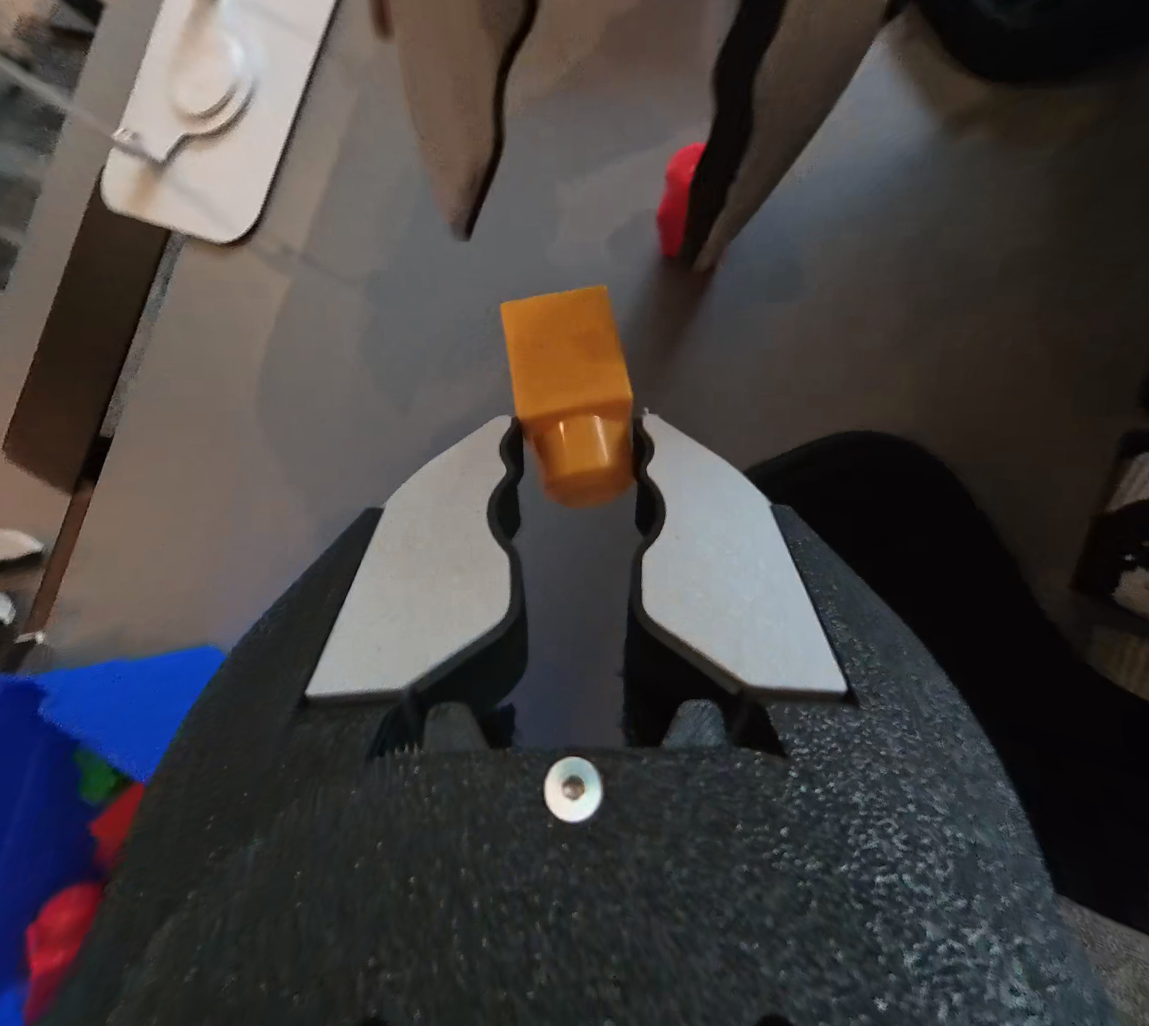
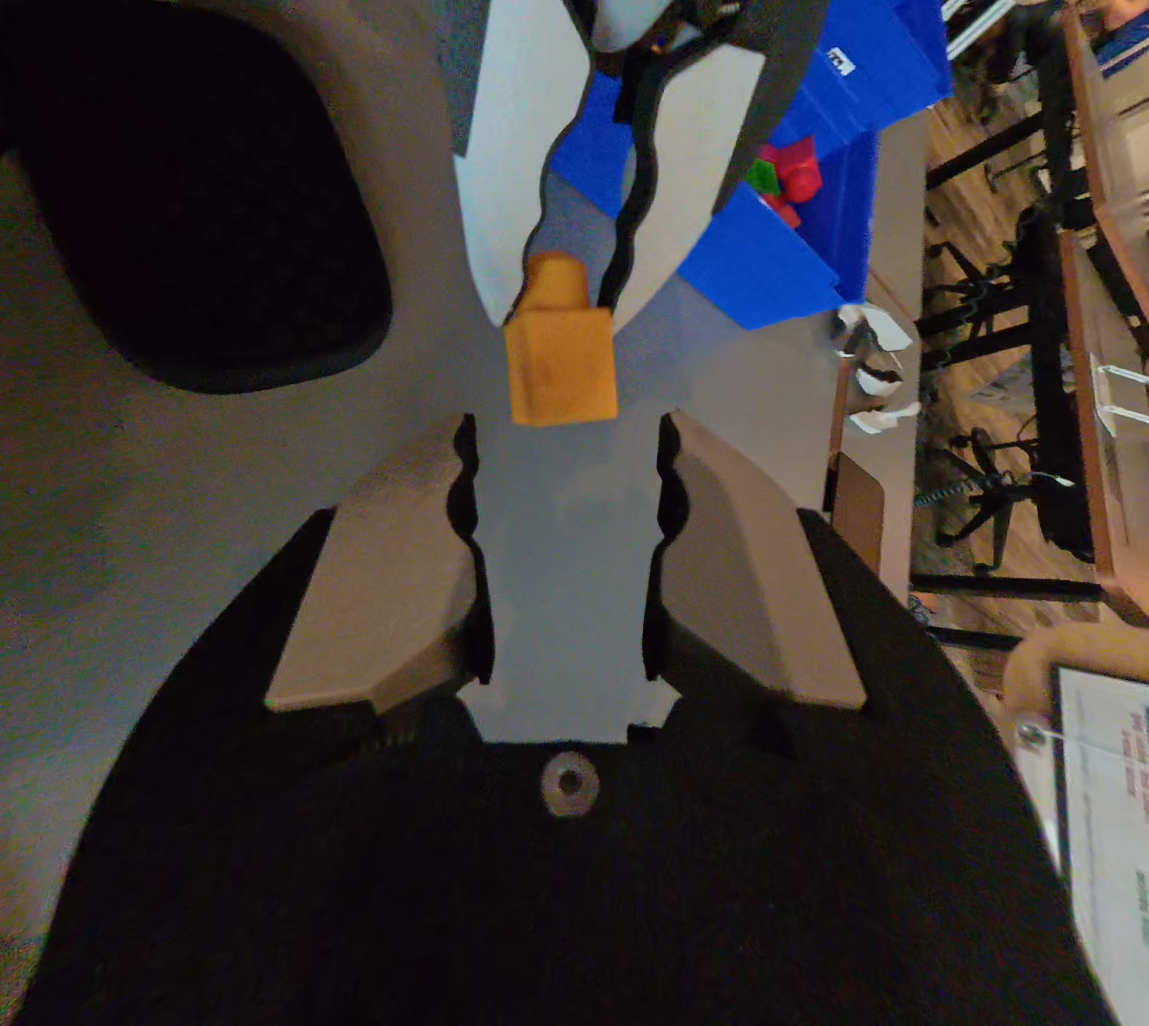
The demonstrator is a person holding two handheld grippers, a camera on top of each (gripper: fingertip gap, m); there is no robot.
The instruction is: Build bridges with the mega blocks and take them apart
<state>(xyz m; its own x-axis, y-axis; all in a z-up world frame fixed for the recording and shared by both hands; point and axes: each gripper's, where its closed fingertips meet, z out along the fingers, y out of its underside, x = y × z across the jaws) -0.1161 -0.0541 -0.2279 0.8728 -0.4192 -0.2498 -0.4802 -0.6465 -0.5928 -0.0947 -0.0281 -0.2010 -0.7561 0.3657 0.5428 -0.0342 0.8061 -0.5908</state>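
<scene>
In the left wrist view, the left gripper [image 1: 577, 439] clamps an orange block [image 1: 569, 368] by its stud, its two grey fingertips pressed against either side of the peg while the square body juts forward toward twelve o'clock, lifted off the grey table [image 1: 280, 374]. Beyond the block, at about one o'clock, the right gripper [image 1: 584, 243] reaches in from the top of the frame with its jaws spread wide and nothing between them. A red block [image 1: 679, 200] sits on the table just behind one of that gripper's fingers, partly hidden by it. At ten o'clock a white flat stand [image 1: 224, 88] lies near the table's edge, and at seven o'clock a blue bin [image 1: 93, 704] shows with red and green pieces inside. The right wrist view sees the same meeting from the other side: the right gripper [image 2: 567, 424] is parted and empty, the orange block [image 2: 562, 374] hanging just past its tips at twelve o'clock, held by the left gripper [image 2: 559, 287] coming down from above. The blue bin [image 2: 839, 225] lies farther off at two o'clock, and a dark chair seat [image 2: 186, 187] fills ten o'clock.
</scene>
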